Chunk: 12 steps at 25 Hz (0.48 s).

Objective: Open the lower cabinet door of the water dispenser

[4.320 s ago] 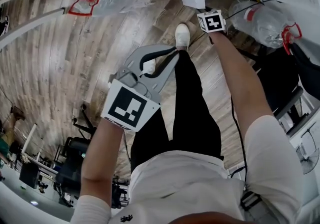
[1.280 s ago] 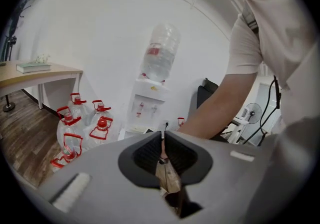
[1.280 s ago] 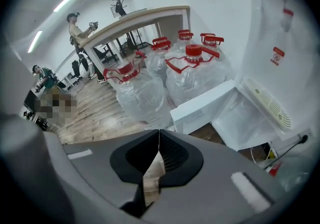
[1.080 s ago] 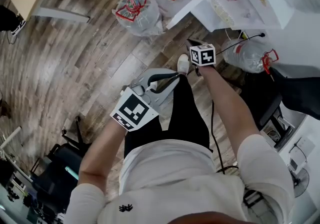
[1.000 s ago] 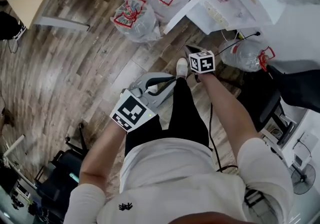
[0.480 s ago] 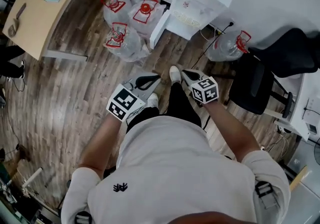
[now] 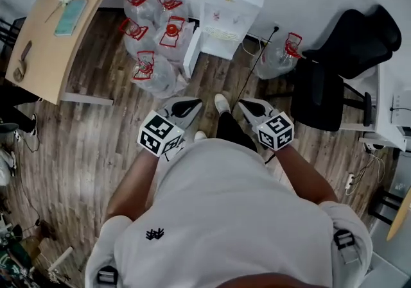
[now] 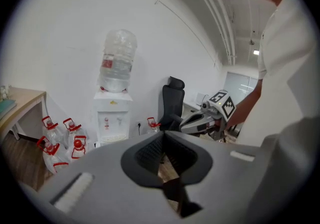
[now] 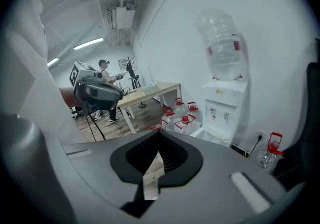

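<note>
I hold both tools up in front of my body, well apart from the dispenser. The left tool (image 7: pixel 191 103) has its jaws closed together with nothing between them. The right tool (image 7: pixel 243 103) is also closed and empty. In the left gripper view the dark ribbed pads (image 8: pixel 149 154) meet at the tip.

Below the tools is a floor (image 7: pixel 96 120) of wood planks. Further on, five clear plastic jugs (image 7: pixel 151 67) with red caps and handles stand in a group on it, left of the white water dispenser (image 7: pixel 231 4). One more jug (image 7: pixel 281 57) is at its right, near a black office chair (image 7: pixel 334 75). I cannot tell if they hold water.

The lower cabinet door (image 7: pixel 191 50) stands swung out toward the group of jugs. Only the gripper views show whole the big clear bottle (image 8: pixel 118 61) with a red label, upright on top of the dispenser. A light wooden table (image 7: pixel 58 56) is at the far left.
</note>
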Available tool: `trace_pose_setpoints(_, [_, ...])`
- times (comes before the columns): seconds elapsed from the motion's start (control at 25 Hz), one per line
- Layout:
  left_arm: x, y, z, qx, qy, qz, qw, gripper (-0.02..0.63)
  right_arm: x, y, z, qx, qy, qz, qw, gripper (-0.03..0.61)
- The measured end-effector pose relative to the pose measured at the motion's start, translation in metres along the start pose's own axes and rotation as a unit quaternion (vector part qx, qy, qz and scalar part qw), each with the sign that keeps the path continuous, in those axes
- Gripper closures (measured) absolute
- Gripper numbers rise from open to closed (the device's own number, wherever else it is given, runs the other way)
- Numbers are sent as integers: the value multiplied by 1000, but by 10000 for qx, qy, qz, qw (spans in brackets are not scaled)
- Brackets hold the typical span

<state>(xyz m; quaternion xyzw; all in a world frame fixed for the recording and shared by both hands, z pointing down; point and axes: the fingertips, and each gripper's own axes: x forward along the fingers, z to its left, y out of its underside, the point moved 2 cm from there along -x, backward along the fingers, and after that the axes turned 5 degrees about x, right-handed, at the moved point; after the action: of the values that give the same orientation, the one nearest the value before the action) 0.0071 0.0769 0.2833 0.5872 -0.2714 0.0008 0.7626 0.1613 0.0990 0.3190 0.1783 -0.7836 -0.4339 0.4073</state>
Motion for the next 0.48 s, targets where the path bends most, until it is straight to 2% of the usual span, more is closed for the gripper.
trace_pose_setpoints(0.24, [-10, -11, -21, 42, 70, -79, 9999, 557, -36, 0, 25, -93, 72, -249, 9996, 578])
trace_pose_setpoints(0.48, [-16, -1, -30, -55, 104, 15, 9999, 557, -49, -5, 28, -109, 193, -410, 9989, 578])
